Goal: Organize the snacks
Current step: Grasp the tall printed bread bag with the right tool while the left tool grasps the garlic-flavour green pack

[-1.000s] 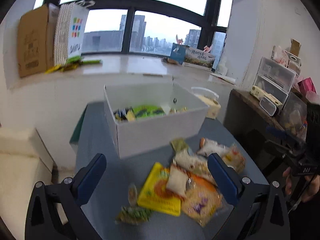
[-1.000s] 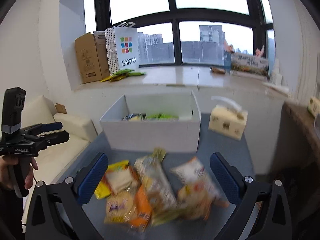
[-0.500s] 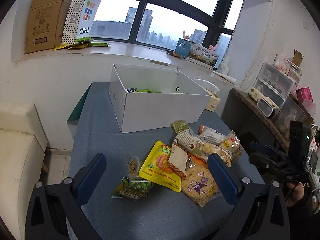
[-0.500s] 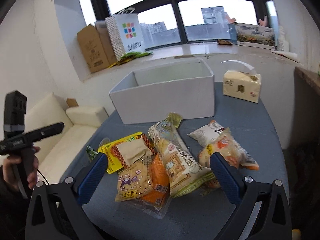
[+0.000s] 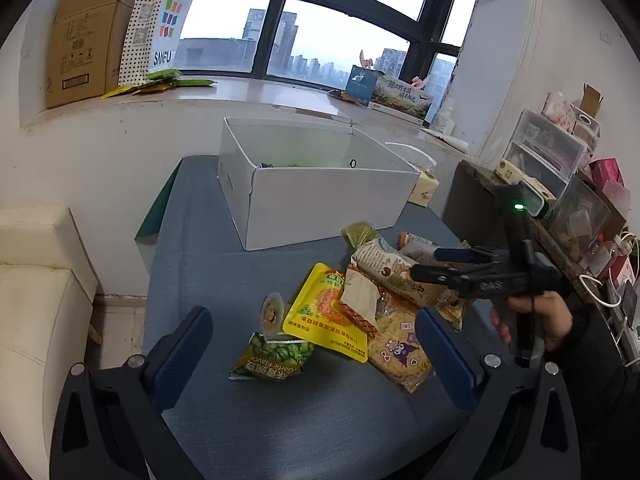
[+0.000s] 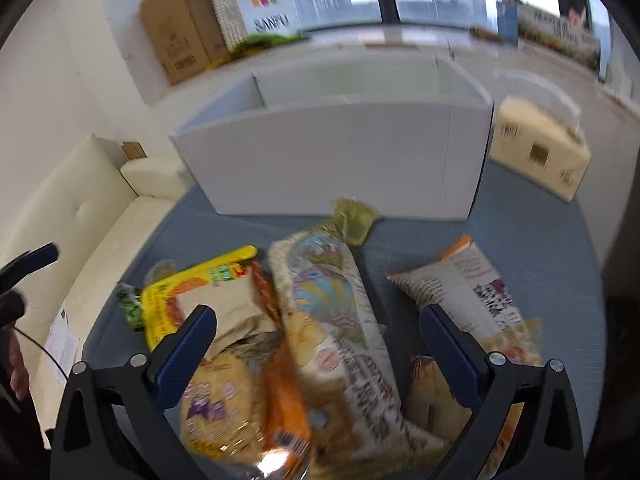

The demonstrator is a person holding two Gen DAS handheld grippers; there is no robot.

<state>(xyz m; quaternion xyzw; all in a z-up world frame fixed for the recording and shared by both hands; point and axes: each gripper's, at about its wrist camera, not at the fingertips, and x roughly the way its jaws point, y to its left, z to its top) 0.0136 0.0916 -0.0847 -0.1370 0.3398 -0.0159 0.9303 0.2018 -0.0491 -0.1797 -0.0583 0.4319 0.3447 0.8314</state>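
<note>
Reaching step, by the look of it: right gripper [image 6: 318, 354] low over the snack pile, fingers [image 6: 188, 344] spread wide and holding nothing, straddling the long bread bag [image 6: 334, 320]. Left gripper [image 5: 314, 354] hanging back over the near counter [image 5: 224, 272], fingers likewise spread and empty, aimed toward the green pea packet [image 5: 272, 358] and yellow pouch [image 5: 326, 314].

Bread bag at the middle of the pile, just near of the white box [image 6: 340, 160], overlapping the brown packet [image 6: 230, 314] and an orange one at its left. Long axis near to far, twisted green end pointing at the box wall.

Next, probably: lower, close across the narrow width of the bag, lift over the wall. Right view blurred, so exact contact impossible to tell.
</note>
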